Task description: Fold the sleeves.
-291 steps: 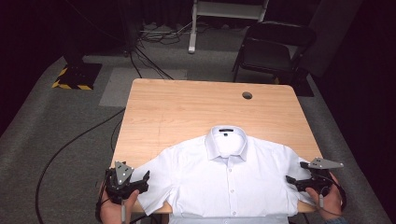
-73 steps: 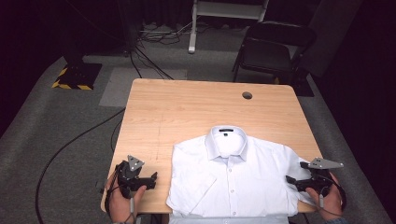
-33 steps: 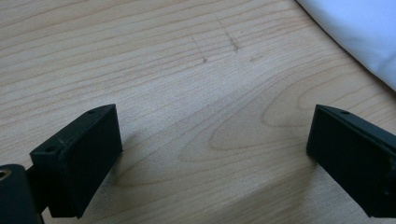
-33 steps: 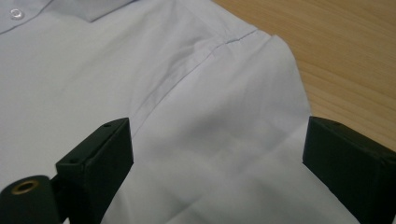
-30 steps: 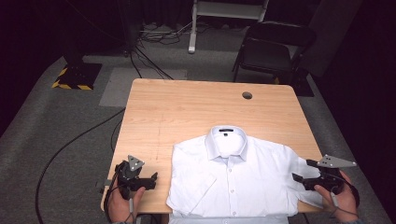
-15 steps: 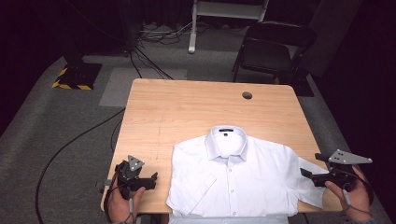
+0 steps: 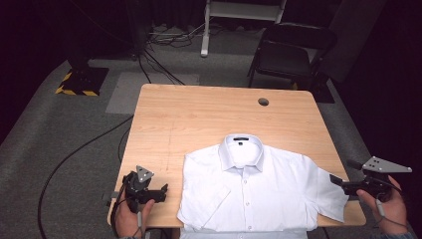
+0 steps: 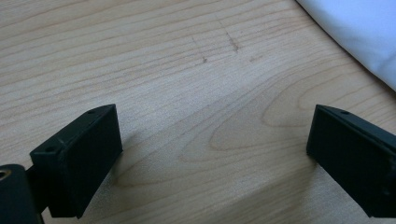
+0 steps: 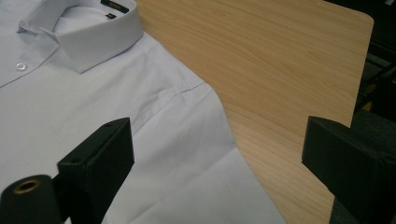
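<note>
The white short-sleeved button-up cotton shirt (image 7: pixel 259 191) lies flat, collar away from the person, at the near edge of the light wooden bench (image 7: pixel 209 119), its hem hanging just over that edge. One sleeve (image 7: pixel 201 199), on the left tongs' side, is folded in over the front; the other sleeve (image 7: pixel 328 191) lies spread out toward the bench's corner. So this looks like the fold in mid-course, one side done, one to go. The right tongs (image 7: pixel 334 180) hover just beside that loose sleeve, jaws wide apart and holding nothing; in the right gripper view the sleeve's shoulder seam sits between them. The left tongs (image 7: pixel 163 190) rest low on bare wood just beside the shirt, jaws also spread and empty. Next move, I'd judge: the right tongs must drop onto the sleeve's outer edge, pinch the cloth alone, and carry it inward without dragging the shirt's body askew.
</note>
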The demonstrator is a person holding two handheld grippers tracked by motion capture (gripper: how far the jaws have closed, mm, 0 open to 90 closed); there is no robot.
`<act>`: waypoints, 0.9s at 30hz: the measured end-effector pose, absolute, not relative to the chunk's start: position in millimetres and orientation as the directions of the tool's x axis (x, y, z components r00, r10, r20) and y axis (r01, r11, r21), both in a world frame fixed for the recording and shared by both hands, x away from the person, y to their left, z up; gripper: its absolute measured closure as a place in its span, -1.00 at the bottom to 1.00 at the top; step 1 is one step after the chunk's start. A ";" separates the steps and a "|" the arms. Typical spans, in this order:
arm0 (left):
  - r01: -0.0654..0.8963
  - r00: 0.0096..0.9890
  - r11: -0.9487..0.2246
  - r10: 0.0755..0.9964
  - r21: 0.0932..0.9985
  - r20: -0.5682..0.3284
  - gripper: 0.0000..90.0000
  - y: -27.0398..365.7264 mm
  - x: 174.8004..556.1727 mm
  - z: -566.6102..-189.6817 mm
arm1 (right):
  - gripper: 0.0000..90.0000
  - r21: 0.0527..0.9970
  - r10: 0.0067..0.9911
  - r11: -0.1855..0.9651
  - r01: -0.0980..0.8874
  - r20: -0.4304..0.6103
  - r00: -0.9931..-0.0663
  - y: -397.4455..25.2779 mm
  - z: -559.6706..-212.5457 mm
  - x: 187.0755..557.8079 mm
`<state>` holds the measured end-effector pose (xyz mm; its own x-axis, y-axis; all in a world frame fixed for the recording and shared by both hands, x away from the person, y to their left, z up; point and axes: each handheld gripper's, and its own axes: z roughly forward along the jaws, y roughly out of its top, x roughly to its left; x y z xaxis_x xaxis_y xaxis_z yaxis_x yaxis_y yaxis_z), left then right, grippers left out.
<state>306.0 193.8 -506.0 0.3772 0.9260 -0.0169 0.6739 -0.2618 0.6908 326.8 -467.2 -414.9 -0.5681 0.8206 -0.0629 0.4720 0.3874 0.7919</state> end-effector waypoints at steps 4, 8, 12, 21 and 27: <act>0.674 0.377 -0.262 0.926 0.691 -0.017 -0.92 193.8 306.0 -506.0 | -0.72 0.782 0.831 0.382 0.493 -0.058 -0.553 -475.3 -418.6 329.3; 0.674 0.377 -0.262 0.926 0.691 -0.017 -0.92 193.8 306.0 -506.0 | -0.63 0.781 0.843 0.363 0.509 -0.043 -0.536 -484.2 -426.4 330.8; 0.674 0.377 -0.262 0.926 0.691 -0.017 -0.92 193.8 306.0 -506.0 | -0.59 0.779 0.852 0.361 0.513 -0.051 -0.521 -490.8 -434.4 332.4; 0.674 0.377 -0.262 0.926 0.691 -0.017 -0.92 193.8 306.0 -506.0 | -0.53 0.760 0.864 0.361 0.540 -0.054 -0.501 -501.6 -453.8 339.5; 0.674 0.377 -0.262 0.926 0.691 -0.017 -0.92 193.8 306.0 -506.0 | -0.49 0.733 0.871 0.345 0.586 -0.017 -0.491 -508.3 -466.0 344.1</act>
<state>306.0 193.8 -506.0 0.3770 0.9261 -0.0168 0.6740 -0.2619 0.6907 344.1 -508.3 -466.0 -0.4909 0.8711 -0.0170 0.5861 0.3446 0.7334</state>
